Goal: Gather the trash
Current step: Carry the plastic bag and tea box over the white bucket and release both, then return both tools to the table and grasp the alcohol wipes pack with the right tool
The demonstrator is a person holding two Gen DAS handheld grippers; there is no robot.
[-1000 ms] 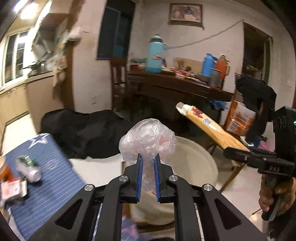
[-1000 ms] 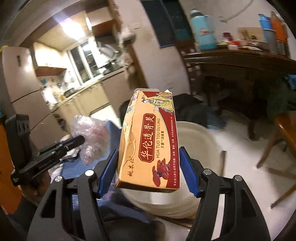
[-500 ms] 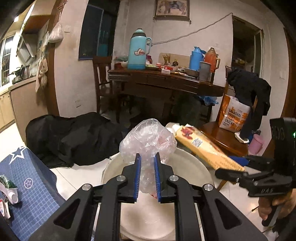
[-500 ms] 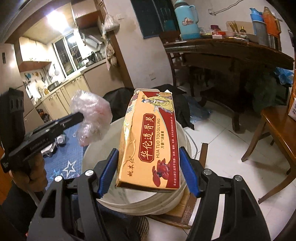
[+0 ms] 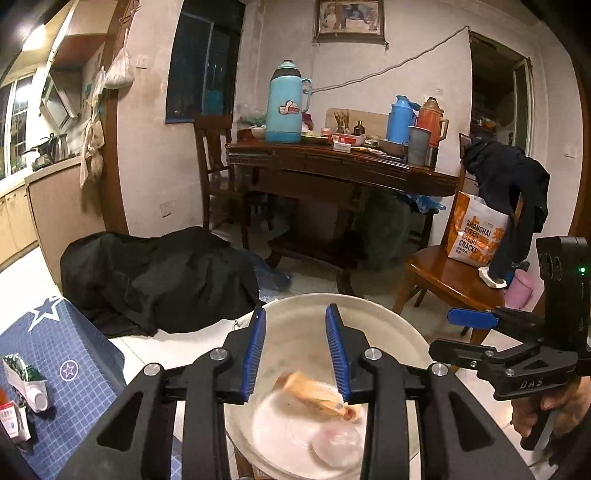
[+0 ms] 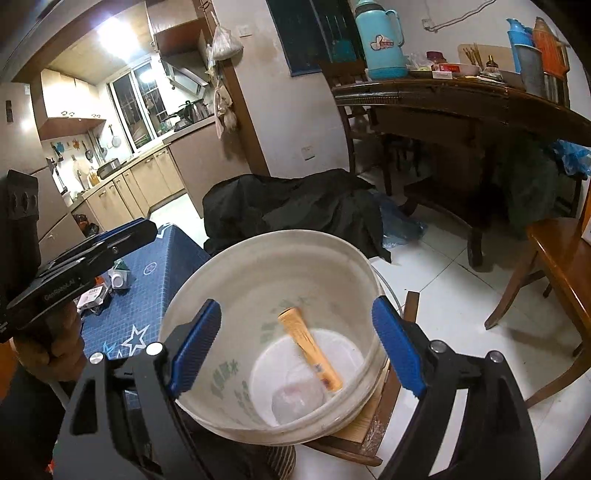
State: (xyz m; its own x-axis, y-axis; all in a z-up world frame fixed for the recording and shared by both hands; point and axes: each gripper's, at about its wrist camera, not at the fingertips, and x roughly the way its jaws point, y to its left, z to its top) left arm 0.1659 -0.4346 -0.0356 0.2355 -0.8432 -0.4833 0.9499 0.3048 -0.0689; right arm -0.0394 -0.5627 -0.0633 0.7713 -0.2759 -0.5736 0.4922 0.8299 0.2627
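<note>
Left gripper [image 5: 295,354], right gripper [image 6: 295,347] jaws just opened, empty; orange carton [image 6: 309,349] in bucket [image 6: 258,243]; bag [image 5: 474,236] reads "SHANGHAI".

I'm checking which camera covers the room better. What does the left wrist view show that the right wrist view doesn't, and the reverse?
Only the left wrist view: the framed picture on the wall, and the orange snack bag on a wooden chair.

Only the right wrist view: the lit kitchen window and the cabinets below it.

Both: the white bucket holding the yellow box and clear plastic bag, the teal thermos, and both grippers, empty, over the bucket.
</note>
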